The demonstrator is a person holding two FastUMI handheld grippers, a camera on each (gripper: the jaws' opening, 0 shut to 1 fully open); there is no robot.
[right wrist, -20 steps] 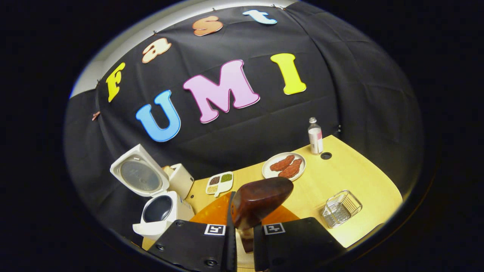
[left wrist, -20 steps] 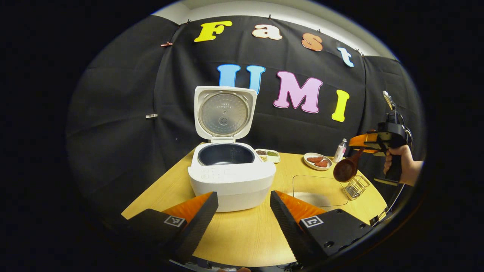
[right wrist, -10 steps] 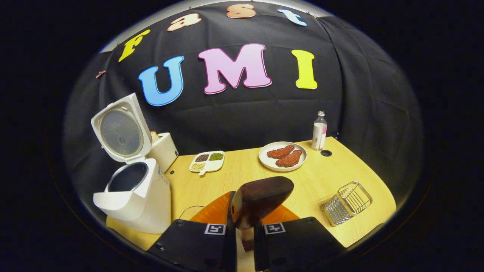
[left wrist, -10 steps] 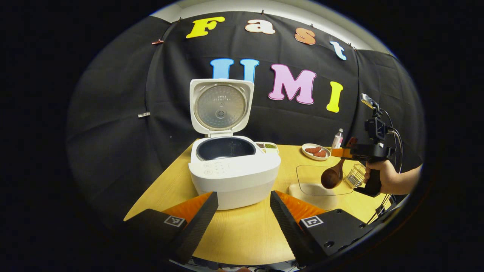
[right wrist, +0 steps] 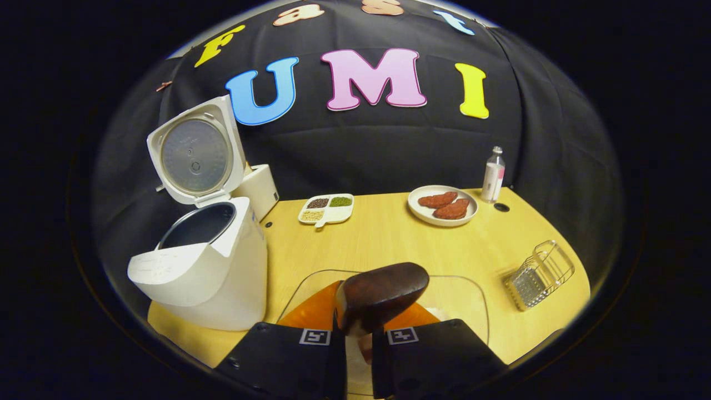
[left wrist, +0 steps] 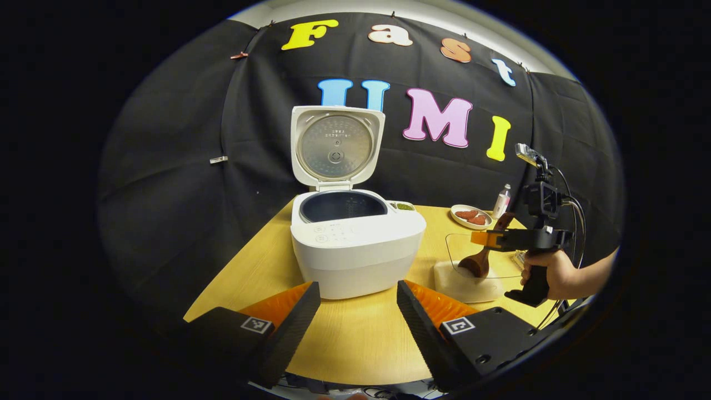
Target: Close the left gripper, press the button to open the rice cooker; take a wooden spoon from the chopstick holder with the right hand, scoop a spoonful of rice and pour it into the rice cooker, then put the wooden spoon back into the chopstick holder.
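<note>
Presently the right gripper [right wrist: 354,339] clamps the wooden spoon [right wrist: 382,294] by its handle, bowl forward and down over the rice container [left wrist: 466,280], the open rice cooker [left wrist: 355,244] lying to its left, while the left gripper [left wrist: 358,316] hangs wide, empty.

Wooden spoon [right wrist: 383,297] handle hidden between right gripper [right wrist: 354,347] fingers; rice container's contents unclear.
</note>
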